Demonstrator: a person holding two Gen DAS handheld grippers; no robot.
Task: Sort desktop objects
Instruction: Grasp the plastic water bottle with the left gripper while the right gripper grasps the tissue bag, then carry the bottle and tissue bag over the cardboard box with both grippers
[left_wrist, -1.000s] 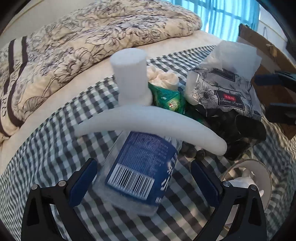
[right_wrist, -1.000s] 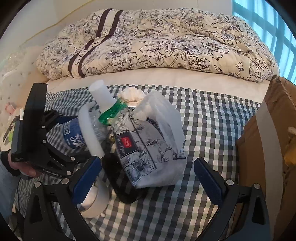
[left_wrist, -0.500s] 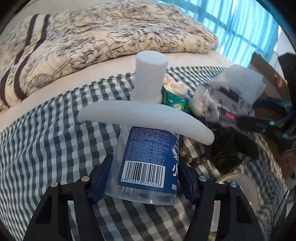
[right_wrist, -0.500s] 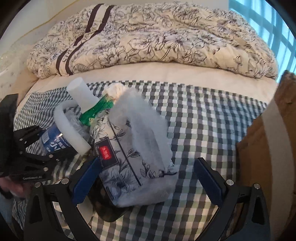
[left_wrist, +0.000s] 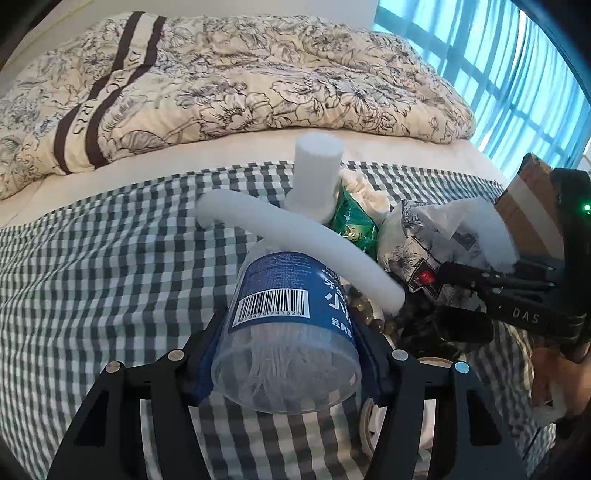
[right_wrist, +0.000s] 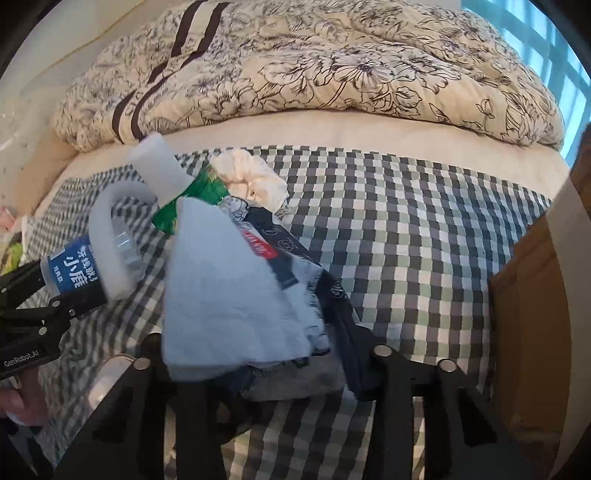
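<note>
At the bottom centre of each wrist view, both tools have a load: the left gripper pinches a clear jar with a blue label, while the right gripper has its fingers closed on a floral tissue pack. The soft pack may buckle and slide out if lifted by its loose wrapper. Behind them, a white foam piece leans over the jar on the checked cloth, with a quilt at top.

Jar left of tissue pack on checked cloth — quilt behind, probably a box right.
</note>
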